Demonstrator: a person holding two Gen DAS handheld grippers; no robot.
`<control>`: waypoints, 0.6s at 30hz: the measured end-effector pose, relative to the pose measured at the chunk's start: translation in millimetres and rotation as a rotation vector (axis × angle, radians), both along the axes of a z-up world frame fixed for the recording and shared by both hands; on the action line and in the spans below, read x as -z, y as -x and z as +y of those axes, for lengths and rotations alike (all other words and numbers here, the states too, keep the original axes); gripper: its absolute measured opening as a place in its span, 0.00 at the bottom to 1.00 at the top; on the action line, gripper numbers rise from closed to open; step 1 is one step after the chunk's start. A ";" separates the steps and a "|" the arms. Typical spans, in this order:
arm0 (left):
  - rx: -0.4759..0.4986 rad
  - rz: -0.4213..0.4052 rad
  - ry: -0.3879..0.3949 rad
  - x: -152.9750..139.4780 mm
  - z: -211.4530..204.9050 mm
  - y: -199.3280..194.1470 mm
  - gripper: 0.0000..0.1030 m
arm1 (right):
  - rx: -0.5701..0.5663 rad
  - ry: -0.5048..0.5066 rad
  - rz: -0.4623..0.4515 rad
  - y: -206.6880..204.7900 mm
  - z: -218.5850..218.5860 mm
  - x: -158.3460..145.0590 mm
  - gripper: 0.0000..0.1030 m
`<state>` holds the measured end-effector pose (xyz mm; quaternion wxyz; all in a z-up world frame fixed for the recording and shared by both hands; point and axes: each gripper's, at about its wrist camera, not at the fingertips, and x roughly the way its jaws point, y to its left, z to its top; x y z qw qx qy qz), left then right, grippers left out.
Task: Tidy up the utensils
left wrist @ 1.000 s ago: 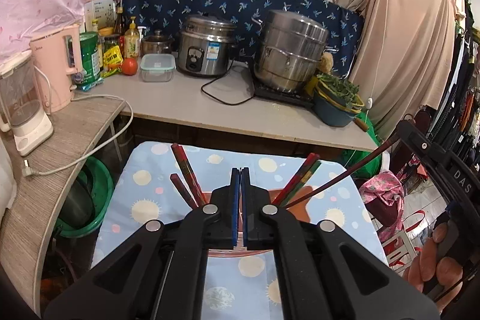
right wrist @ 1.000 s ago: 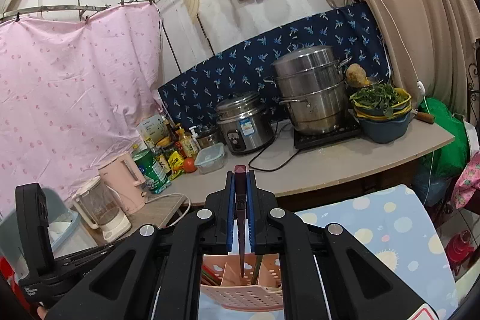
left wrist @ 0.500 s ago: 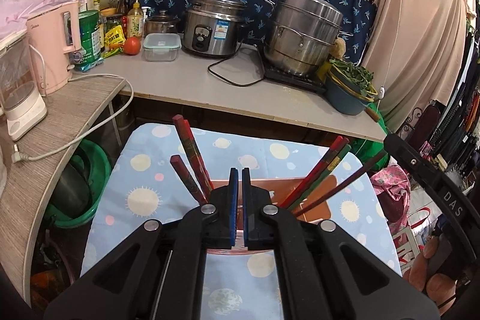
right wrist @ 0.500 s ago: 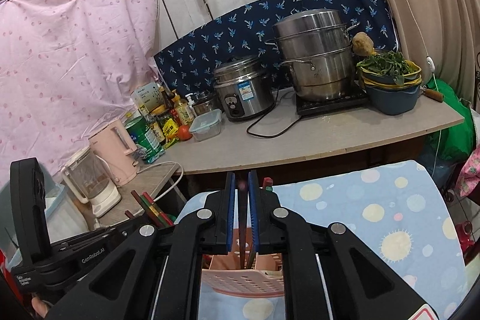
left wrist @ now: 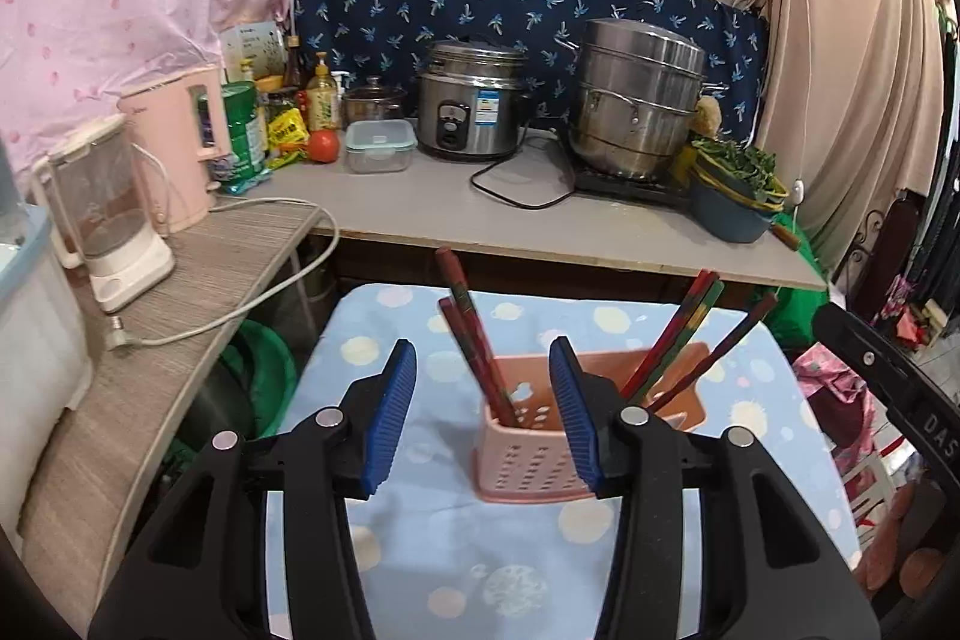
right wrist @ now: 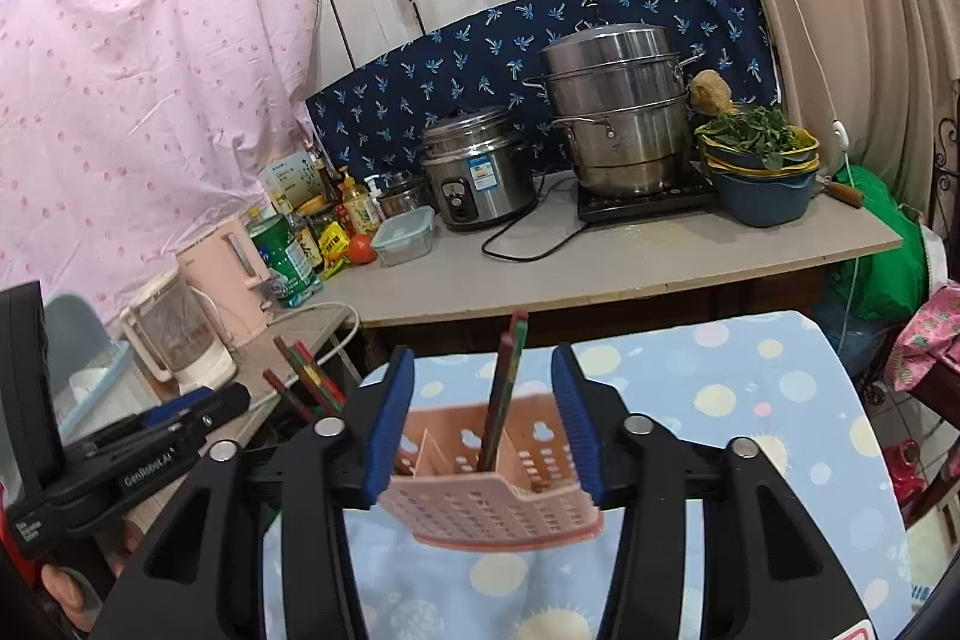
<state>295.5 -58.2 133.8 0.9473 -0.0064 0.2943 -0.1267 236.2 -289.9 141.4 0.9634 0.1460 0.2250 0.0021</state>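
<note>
We hold both the left gripper (left wrist: 483,403) and right gripper (right wrist: 483,415) wide apart and empty, since the chopsticks (left wrist: 474,340) stand, leaning toward 11 and 1 o'clock, in the pink utensil holder (left wrist: 528,466).

The left gripper (left wrist: 483,403) points forward and slightly down, its two blue-padded fingers (left wrist: 393,415) spread wide apart with nothing between the pads; seen from the right wrist camera it sits low at the far left, its black body angled to the right, with part of the person's left hand (right wrist: 63,595) visible beneath it. The right gripper (right wrist: 483,415) also points forward, its jaws equally wide, blue pads (right wrist: 570,412) facing each other and gripping nothing; from the left wrist camera only its black body shows at the right edge.
</note>
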 end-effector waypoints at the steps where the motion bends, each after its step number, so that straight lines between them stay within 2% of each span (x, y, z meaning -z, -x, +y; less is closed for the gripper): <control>1: -0.007 0.000 -0.006 0.5 1.8 4.0 0.45 | 0.002 0.016 0.006 4.1 2.5 1.5 0.50; 6: -0.046 -0.011 -0.056 4.8 6.7 27.1 0.51 | -0.004 0.094 0.043 30.6 17.9 12.4 0.54; 8: -0.055 -0.012 -0.059 6.5 9.0 37.3 0.57 | -0.007 0.105 0.057 40.0 23.0 16.4 0.57; 10: -0.059 -0.017 -0.073 7.4 10.2 47.6 0.59 | -0.011 0.107 0.068 49.3 27.7 19.7 0.59; 13: -0.069 -0.025 -0.097 10.8 11.5 63.0 0.70 | -0.008 0.110 0.090 62.8 34.7 25.8 0.63; 18: -0.077 -0.031 -0.129 18.7 11.4 84.5 0.78 | 0.024 0.100 0.138 81.8 40.1 37.0 0.68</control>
